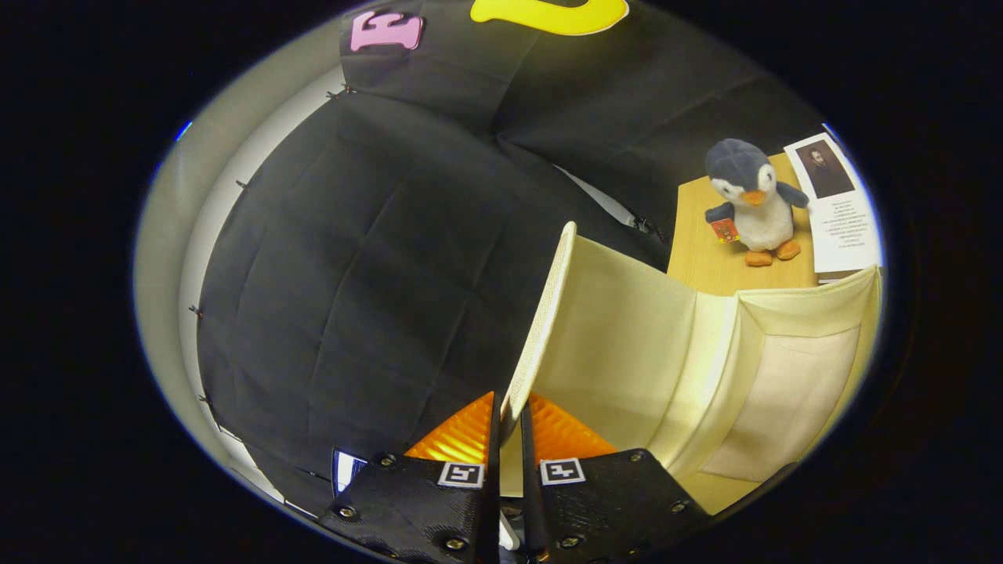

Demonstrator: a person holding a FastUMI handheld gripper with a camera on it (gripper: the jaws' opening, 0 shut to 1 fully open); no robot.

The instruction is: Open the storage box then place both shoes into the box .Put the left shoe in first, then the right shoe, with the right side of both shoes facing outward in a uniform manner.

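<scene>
My gripper (pixel 509 419) is shut on the edge of the storage box lid (pixel 541 313), a cream fabric flap that rises edge-on straight ahead of the fingers. To the right of the lid lies the open cream fabric box (pixel 783 376), its inner walls and pale bottom panel showing. Both fingers press on the lid's lower rim.
A plush penguin (pixel 754 202) stands on a wooden tabletop (pixel 705 258) beyond the box, next to a printed sheet (pixel 842 207) with a portrait. The black booth cloth hangs to the left and behind.
</scene>
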